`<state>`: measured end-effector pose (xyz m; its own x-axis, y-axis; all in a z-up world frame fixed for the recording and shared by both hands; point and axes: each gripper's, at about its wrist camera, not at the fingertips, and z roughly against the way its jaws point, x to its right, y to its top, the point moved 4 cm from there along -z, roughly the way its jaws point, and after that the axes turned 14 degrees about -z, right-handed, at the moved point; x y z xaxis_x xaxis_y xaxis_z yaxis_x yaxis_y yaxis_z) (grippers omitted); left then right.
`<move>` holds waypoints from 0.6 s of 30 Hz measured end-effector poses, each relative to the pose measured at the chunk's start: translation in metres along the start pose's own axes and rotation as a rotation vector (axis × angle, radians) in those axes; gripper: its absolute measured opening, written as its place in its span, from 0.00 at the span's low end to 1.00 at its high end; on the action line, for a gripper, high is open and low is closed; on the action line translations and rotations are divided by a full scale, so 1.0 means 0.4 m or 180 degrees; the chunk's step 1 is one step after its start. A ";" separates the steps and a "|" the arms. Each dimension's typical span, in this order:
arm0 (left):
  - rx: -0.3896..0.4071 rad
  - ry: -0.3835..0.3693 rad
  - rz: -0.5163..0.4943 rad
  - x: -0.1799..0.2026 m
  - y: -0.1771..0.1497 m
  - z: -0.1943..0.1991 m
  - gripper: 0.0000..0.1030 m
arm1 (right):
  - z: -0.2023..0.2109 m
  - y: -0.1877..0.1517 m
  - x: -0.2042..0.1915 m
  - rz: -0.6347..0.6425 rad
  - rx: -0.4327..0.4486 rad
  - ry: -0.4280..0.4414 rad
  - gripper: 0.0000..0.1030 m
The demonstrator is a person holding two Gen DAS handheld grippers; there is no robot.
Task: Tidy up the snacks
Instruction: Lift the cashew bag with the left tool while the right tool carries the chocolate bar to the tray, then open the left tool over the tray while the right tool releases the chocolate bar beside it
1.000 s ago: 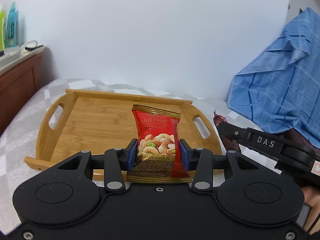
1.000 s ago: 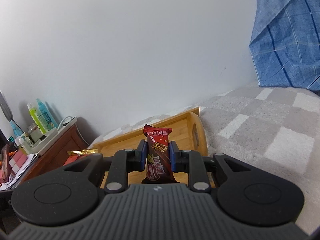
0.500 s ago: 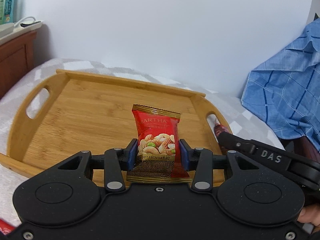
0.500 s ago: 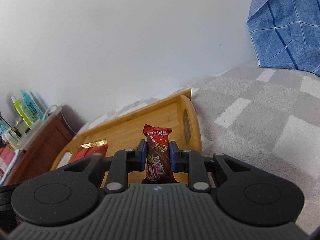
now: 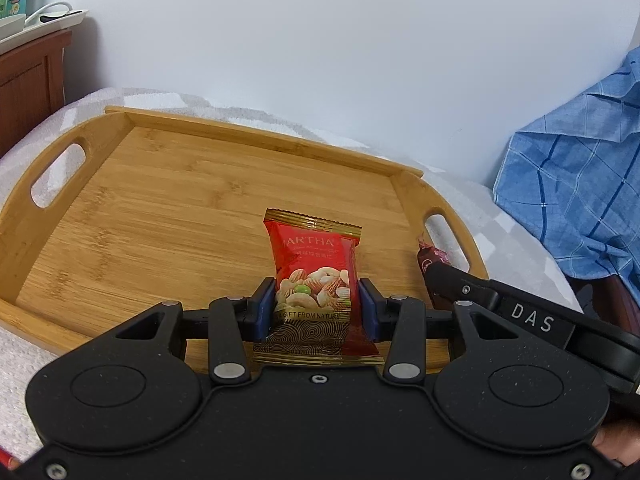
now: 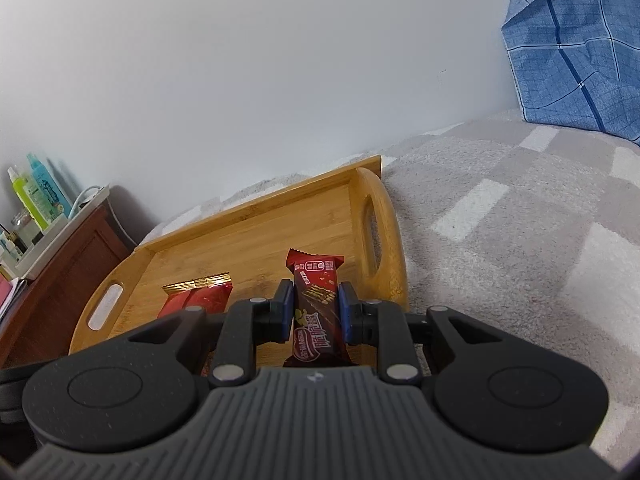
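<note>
Grey checked bedding [image 6: 500,216] carried a bamboo tray [image 5: 168,216], above which the left tool [image 5: 316,304] gripped a nut packet [image 5: 314,276] and the right tool [image 6: 314,312], at three o'clock, clamped a chocolate bar [image 6: 316,300], placement likely needing lowering, then release.

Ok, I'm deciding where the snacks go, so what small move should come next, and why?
Probably lower the left hand-held gripper a little and let the nut packet go onto the wooden tray. The packet is clamped upright over bare tray floor, and the right hand-held gripper holds a chocolate wafer bar near the tray's right handle, so the two spots look separate.
</note>
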<state>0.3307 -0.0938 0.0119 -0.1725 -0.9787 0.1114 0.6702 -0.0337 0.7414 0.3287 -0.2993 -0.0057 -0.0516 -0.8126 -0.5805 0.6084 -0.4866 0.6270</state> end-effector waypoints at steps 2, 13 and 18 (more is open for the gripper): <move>-0.0004 0.0000 -0.0012 0.002 0.000 -0.004 0.40 | -0.004 0.002 0.005 -0.0020 -0.0012 -0.0013 0.27; 0.0024 0.0000 -0.0022 0.006 0.002 -0.017 0.40 | -0.009 0.010 0.016 -0.0061 -0.0042 -0.0023 0.27; 0.0039 0.0009 -0.0036 0.009 0.001 -0.016 0.40 | -0.013 0.011 0.014 -0.0063 -0.0054 -0.0017 0.28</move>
<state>0.3349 -0.0984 0.0082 -0.1779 -0.9788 0.1011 0.6593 -0.0423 0.7507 0.3352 -0.3044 -0.0090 -0.0680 -0.8046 -0.5899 0.6205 -0.4971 0.6065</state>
